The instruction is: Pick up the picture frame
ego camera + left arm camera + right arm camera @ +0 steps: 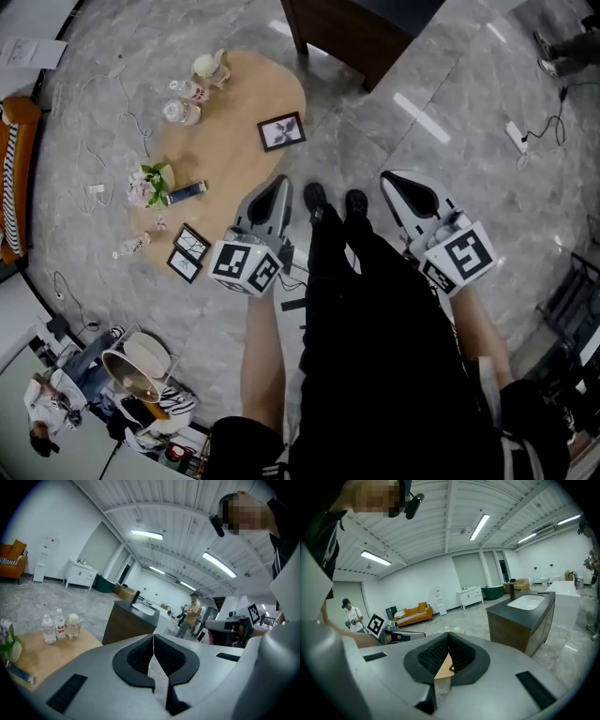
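A black picture frame [281, 131] with a white mat lies flat on the low wooden table [234, 103], near its far right edge. Two smaller black frames [192, 242] [184, 264] lie at the table's near left edge. My left gripper [279, 183] [153, 637] hangs shut and empty just off the table's near right edge, a short way below the first frame. My right gripper [392, 178] [448, 634] is also shut and empty, over the floor further right. Neither gripper view shows a frame.
On the table stand two water bottles [183, 101] [49, 629], a cup [208, 66], a flower bunch [148, 183] and a blue stick-like thing [187, 190]. A dark cabinet [356, 33] [129, 620] stands beyond. An orange sofa [14, 178] is far left. Cables lie on the floor.
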The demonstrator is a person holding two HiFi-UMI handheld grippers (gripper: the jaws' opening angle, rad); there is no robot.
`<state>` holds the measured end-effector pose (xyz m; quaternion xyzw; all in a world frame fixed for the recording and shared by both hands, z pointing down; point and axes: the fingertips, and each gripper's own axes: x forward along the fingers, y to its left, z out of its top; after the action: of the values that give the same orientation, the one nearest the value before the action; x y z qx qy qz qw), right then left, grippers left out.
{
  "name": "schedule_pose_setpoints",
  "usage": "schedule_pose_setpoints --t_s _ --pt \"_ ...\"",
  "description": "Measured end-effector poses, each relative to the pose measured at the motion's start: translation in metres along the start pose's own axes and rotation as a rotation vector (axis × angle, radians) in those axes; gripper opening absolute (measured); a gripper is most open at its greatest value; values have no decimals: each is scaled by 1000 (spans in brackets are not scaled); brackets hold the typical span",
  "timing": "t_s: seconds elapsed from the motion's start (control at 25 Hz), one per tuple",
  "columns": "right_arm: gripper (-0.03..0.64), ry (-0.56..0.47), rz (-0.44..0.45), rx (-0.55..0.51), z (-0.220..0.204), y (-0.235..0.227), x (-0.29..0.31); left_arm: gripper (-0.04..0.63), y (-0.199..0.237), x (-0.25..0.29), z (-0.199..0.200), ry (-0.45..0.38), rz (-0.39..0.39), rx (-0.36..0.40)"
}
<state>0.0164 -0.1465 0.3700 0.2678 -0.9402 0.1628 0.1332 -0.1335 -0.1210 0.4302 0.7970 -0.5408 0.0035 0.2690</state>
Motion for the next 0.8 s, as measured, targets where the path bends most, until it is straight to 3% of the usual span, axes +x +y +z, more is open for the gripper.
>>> schedule_pose_setpoints --t_s 0.12,0.24,0.36,0.52,0.68,0.8 --pt "12 36 -32 20 -15 -4 14 17 25 24 -24 -4 -14 -49" --pt "12 69 -59 52 -31 -10 28 17 56 50 -51 -76 -33 -125" --pt "12 104 -74 71 -47 -14 48 17 85 79 -87 -106 -66 -276" --pt "12 121 -97 109 -63 -16 73 17 110 108 -137 -73 -101 -437" --pt "12 137 -106 145 -82 -18 97 23 145 128 -191 -39 -62 -621" --pt "12 150 -109 145 -96 -23 113 66 170 142 -224 -41 -30 -724"
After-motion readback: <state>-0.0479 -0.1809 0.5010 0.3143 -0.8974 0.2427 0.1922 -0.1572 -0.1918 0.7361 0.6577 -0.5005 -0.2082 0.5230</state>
